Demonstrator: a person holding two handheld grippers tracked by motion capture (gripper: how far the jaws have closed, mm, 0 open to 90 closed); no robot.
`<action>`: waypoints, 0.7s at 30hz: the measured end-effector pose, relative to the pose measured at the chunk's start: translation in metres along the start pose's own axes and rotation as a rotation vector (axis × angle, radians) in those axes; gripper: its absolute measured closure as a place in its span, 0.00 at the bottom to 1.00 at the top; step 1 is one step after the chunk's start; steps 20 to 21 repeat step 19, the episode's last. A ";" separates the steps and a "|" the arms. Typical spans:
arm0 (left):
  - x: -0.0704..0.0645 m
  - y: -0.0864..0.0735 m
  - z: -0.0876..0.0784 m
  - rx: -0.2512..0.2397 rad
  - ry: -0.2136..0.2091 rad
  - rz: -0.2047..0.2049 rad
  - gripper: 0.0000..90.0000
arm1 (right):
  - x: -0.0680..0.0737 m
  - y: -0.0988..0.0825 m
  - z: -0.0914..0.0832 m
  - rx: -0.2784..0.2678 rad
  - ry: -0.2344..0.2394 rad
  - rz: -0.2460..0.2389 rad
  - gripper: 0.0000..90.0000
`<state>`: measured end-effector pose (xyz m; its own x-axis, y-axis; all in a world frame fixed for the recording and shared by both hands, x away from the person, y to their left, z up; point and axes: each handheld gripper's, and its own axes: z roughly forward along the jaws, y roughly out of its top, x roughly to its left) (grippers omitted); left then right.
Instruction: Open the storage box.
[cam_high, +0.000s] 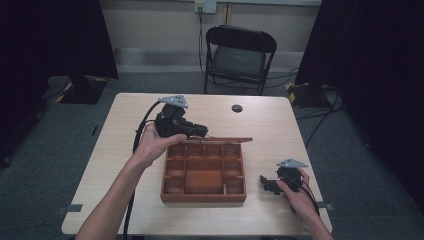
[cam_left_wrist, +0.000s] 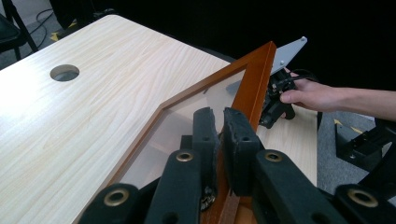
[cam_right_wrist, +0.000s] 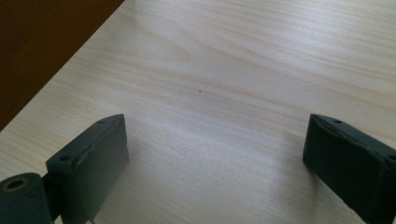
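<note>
A brown wooden box (cam_high: 204, 192) with several compartments stands in the middle of the table. Its lid (cam_high: 220, 140), a wooden frame (cam_left_wrist: 254, 79) around a clear pane, stands raised along the box's far side. My left gripper (cam_high: 199, 131) is at the lid's left end. In the left gripper view, this gripper (cam_left_wrist: 219, 115) is shut on the frame's edge. My right gripper (cam_high: 266, 183) rests on the table to the right of the box, its jaws wide apart. In the right gripper view, only bare tabletop lies between the jaws of this gripper (cam_right_wrist: 215, 154).
The light wooden table (cam_high: 280, 125) has a round cable hole (cam_high: 237, 108) near its far edge. A black folding chair (cam_high: 240, 55) stands behind the table. Dark curtains hang at both sides. The box's wall (cam_right_wrist: 42, 42) is close to my right gripper.
</note>
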<state>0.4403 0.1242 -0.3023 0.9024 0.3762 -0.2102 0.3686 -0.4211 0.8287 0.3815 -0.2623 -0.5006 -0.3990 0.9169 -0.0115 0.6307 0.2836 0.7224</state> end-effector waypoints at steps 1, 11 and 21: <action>0.000 0.000 0.000 0.000 0.000 0.000 0.93 | 0.000 0.000 0.000 0.000 0.000 0.000 0.07; 0.000 0.000 0.000 0.000 -0.001 0.000 0.93 | 0.000 0.000 0.000 0.000 0.001 0.000 0.07; 0.001 0.000 0.000 -0.002 -0.004 0.001 0.93 | 0.000 0.000 0.000 0.000 0.000 0.000 0.07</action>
